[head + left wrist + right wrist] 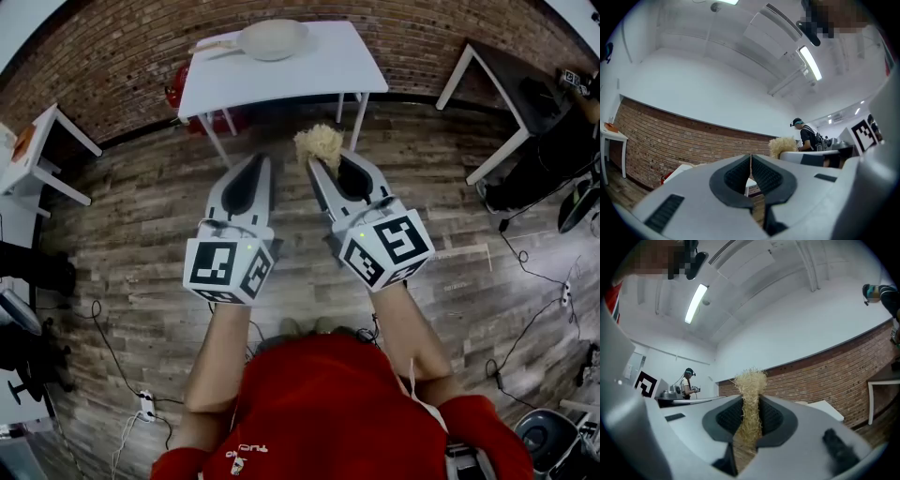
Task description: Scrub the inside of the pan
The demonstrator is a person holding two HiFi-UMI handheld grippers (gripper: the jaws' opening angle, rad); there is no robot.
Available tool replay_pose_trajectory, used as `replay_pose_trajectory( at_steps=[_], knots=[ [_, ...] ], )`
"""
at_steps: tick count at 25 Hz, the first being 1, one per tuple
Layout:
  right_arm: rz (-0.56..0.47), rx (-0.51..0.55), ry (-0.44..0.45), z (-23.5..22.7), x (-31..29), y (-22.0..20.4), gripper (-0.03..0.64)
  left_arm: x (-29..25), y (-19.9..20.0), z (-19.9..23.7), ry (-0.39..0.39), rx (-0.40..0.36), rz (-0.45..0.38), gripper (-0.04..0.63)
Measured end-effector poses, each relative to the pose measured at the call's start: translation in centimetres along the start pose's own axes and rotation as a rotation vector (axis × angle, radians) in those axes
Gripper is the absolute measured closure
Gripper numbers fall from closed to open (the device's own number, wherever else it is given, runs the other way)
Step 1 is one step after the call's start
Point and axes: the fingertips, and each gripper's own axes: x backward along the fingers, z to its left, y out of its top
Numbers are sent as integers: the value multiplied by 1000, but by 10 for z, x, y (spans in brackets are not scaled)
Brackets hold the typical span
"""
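Observation:
A beige pan (270, 38) with a pale handle lies on the white table (328, 66) at the far end of the head view. My right gripper (323, 161) is shut on a tuft of straw-coloured scrubbing fibre (319, 144), which sticks out past the jaws (751, 383). My left gripper (253, 165) is shut with nothing between its jaws (751, 161). Both are held up side by side over the wooden floor, well short of the table and the pan. The fibre tuft (782, 146) shows past the left gripper too.
A brick wall (112, 56) runs behind the table. A dark table (525, 94) stands at right, another white table (37, 159) at left. Cables (544, 281) trail over the wooden floor. A red object (178, 86) sits by the wall. A person (808, 136) stands in the background.

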Motion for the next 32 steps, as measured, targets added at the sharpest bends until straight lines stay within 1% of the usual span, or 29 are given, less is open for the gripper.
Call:
replay_pose_trajectory(
  at_steps=[5, 10, 14, 19, 24, 29, 32],
  knots=[
    [-10, -6, 14, -13, 3, 3, 531, -6, -1, 3, 34, -3, -7, 574],
    [-7, 17, 31, -22, -1, 7, 531, -11, -1, 10, 61, -19, -11, 572],
    [-2, 31, 39, -32, -4, 7, 531, -16, 1, 19, 91, -6, -21, 574],
    [13, 38, 40, -48, -23, 7, 531, -35, 3, 29, 97, -19, -27, 572],
    [5, 50, 37, -71, -69, 3, 531, -70, 2, 66, 100, -42, -45, 574],
    [-12, 60, 24, -97, -136, -4, 531, -121, -3, 122, 97, -66, -53, 572],
    [3, 59, 3, -116, -176, -11, 531, -155, -10, 157, 91, -57, -42, 572]
  ],
)
